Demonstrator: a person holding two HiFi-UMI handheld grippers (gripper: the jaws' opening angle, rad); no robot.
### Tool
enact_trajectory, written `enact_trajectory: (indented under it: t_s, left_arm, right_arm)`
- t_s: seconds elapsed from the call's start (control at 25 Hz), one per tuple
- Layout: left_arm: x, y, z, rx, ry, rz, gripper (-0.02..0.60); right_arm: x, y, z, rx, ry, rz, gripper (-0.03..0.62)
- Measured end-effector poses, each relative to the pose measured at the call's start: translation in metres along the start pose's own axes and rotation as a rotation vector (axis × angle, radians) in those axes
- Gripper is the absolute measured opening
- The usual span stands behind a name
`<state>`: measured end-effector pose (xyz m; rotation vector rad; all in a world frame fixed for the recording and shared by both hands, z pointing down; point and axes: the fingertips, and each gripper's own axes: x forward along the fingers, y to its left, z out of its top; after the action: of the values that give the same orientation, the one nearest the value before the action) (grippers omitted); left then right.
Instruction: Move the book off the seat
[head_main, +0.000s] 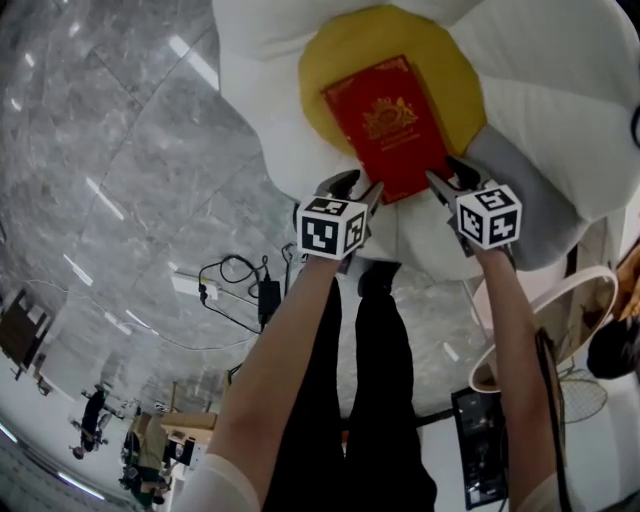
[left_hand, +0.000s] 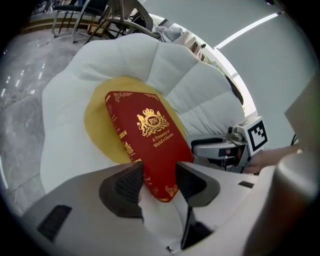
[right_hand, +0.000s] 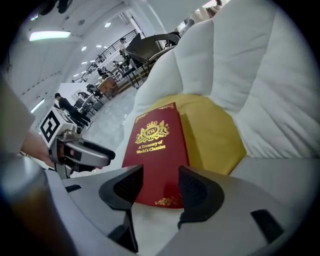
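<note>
A red book with a gold crest lies flat on the yellow centre of a white flower-shaped seat. My left gripper is at the book's near left corner. In the left gripper view that corner of the book lies between the spread jaws of the left gripper, and the pads do not clamp it. My right gripper is at the near right corner. Its jaws also stand apart in the right gripper view, with the book's near edge between them.
Grey marble floor surrounds the seat. Cables and a power strip lie on it to the left. A round pale table stands at the right. The person's black trouser legs are below the seat. Chairs and people are far off.
</note>
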<state>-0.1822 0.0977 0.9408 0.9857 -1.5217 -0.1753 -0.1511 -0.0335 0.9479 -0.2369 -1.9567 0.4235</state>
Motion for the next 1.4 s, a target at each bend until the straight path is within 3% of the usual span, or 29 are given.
enact_trajectory:
  t_s: [0.16,0.4,0.68,0.84,0.96,1.4]
  left_arm:
    - [0.02,0.016,-0.011,-0.041,0.054,0.003,0.205]
    - [0.042,0.022,-0.018,-0.073,0.112,-0.028,0.291]
    - [0.061,0.023,-0.017,-0.066,0.142,-0.012,0.291]
    - [0.061,0.024,-0.018,-0.064,0.159,-0.024,0.281]
    - [0.06,0.023,-0.019,-0.063,0.166,-0.023,0.278]
    - [0.012,-0.003,-0.008,0.022,0.182,-0.047,0.273]
  right_arm:
    - [0.018,-0.015,-0.01,0.022,0.033,-0.005,0.249]
    - [0.021,-0.018,-0.009,-0.01,0.016,-0.019,0.258]
    - [0.014,-0.028,-0.005,0.021,-0.047,-0.073,0.262]
    - [0.021,-0.037,-0.018,0.072,-0.002,-0.054,0.267]
    - [0.028,-0.029,-0.026,0.078,0.04,-0.01,0.267]
    - [-0.019,0.008,-0.015,0.092,0.006,-0.024,0.225]
